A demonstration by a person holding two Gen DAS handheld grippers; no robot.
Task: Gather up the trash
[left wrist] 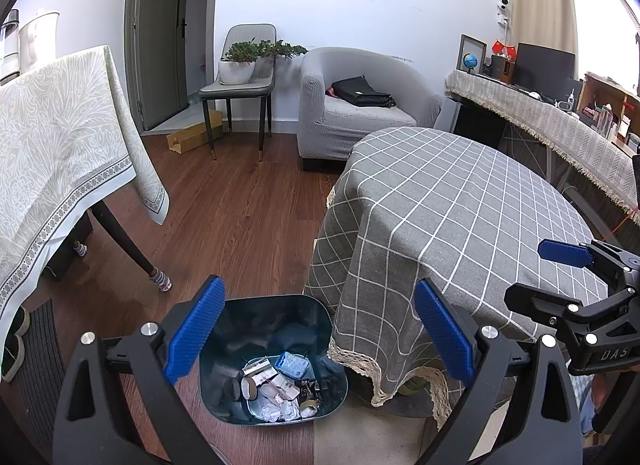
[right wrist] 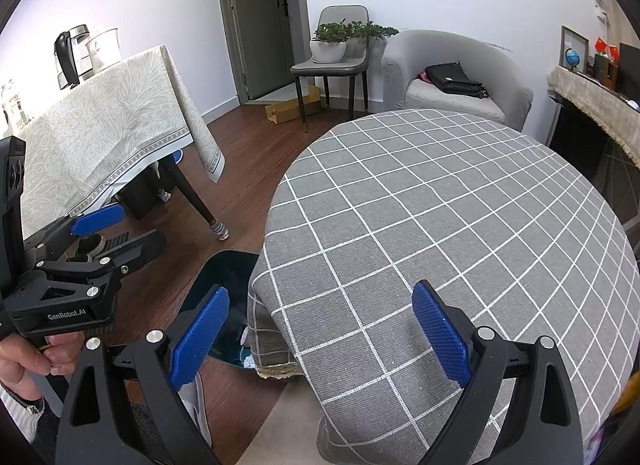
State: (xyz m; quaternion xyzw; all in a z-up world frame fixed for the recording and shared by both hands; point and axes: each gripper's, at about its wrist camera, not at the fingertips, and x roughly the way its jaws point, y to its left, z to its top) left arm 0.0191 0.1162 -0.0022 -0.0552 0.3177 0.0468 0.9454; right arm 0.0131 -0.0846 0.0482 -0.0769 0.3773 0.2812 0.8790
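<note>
Left wrist view takes in the room from above the bin; the round desk (left wrist: 460,217), under a grey checked cloth, fills the right side and shows no litter on its top in either view; the second desk (left wrist: 60,137), with a pale patterned cloth, stands well apart at the left; the floor (left wrist: 240,205) between them looks free of scraps as far as can be seen. The bin (left wrist: 272,357) sits on the floor just beside the round desk's near-left edge, partly under the hanging cloth; trash (left wrist: 280,389) lies in its bottom: crumpled paper, wrappers, a tape roll. The left gripper (left wrist: 320,337) hangs over the bin, jaws spread wide and holding nothing; the right gripper (right wrist: 320,337) hovers over the round desk's near edge, likewise agape and empty. Judging from this, collecting seems finished or nearly so; anything left must lie out of view.
</note>
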